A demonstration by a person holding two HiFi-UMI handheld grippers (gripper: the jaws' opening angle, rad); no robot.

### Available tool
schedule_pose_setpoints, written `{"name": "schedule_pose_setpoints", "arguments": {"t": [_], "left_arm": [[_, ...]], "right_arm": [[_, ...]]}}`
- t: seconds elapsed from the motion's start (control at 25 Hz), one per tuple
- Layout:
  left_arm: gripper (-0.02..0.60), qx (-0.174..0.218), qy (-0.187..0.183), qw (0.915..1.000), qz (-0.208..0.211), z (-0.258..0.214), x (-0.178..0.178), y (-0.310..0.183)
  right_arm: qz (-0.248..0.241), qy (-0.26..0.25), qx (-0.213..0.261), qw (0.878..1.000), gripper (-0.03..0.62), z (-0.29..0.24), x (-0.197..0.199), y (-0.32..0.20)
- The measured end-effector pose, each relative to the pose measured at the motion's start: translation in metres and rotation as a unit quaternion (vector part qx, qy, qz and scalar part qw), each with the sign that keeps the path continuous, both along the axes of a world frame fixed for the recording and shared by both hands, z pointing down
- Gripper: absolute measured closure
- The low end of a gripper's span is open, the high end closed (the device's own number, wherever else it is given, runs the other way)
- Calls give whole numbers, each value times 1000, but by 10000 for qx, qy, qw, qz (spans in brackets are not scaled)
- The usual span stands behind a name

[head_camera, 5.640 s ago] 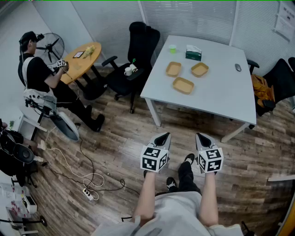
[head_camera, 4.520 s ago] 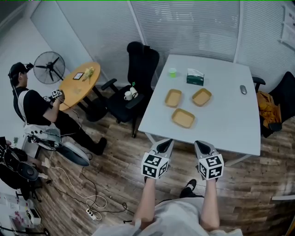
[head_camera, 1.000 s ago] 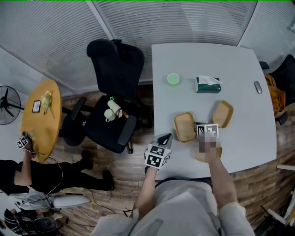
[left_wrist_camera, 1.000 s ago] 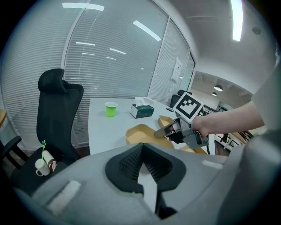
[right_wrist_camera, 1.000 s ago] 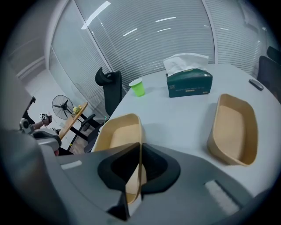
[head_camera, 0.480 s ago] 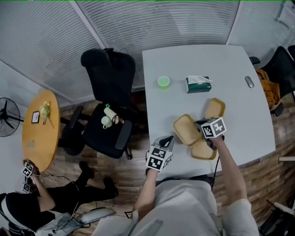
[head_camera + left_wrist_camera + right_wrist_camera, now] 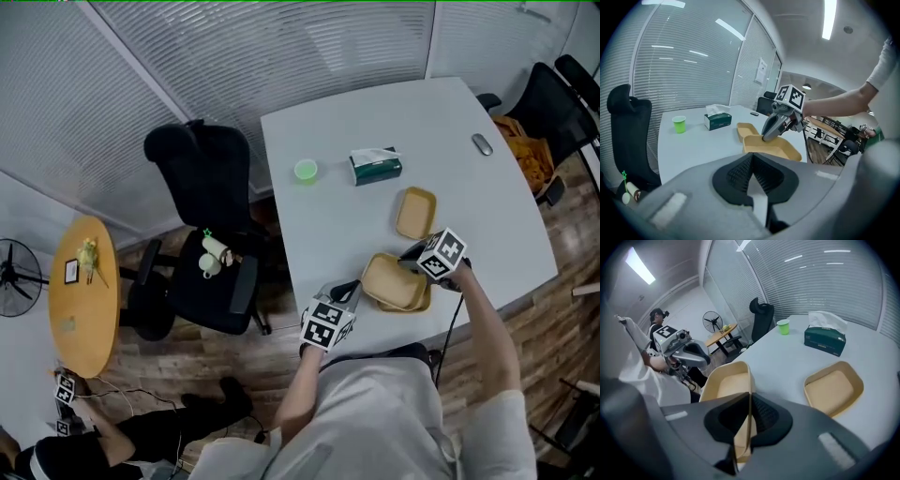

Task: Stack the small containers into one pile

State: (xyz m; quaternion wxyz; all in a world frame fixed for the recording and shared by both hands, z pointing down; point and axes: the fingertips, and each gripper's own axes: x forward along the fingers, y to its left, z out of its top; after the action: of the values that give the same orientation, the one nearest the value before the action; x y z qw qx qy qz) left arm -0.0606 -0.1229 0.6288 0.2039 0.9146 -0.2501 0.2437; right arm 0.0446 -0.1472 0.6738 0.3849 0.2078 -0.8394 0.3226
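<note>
The right gripper point(image 7: 749, 423) pinches one tan container point(image 7: 727, 383) by its rim, just over a second container point(image 7: 422, 301) near the table point(image 7: 319, 234) edge. The left gripper point(image 7: 753, 180) is closed and empty. Held by the rim alone, it may tilt and nest crooked

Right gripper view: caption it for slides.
Right tongs grip a tan container by its rim; another container lies beyond.
</note>
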Motion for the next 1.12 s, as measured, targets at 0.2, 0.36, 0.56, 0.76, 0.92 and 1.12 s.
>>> {"name": "schedule_pose_setpoints", "arguments": {"t": [0.2,0.36,0.56,0.76,0.92,1.12], "left_arm": [[575,-38,31,9999,111,0,6,7],[575,-57,-13,9999,123,2,4,9],[575,-61,22,10000,73,-1,-1,4],[575,-119,46,9999,-40,2,-8,3],[575,-117,39,9999,-99,3,-13,-1],[575,-138,67,9997,-181,2,-17,-7]], "right_arm": [[-555,-95,-121,9983,577,7,18,23],[-1003,-231,-278,9943,579,14,21,36],[-1437,122,-392,9888,579,30,24,43],[-1860,337,-368,9813,579,41,17,46],[-1928,331,-311,9802,577,43,10,37],[-2171,450,-348,9745,577,50,9,33]]}}
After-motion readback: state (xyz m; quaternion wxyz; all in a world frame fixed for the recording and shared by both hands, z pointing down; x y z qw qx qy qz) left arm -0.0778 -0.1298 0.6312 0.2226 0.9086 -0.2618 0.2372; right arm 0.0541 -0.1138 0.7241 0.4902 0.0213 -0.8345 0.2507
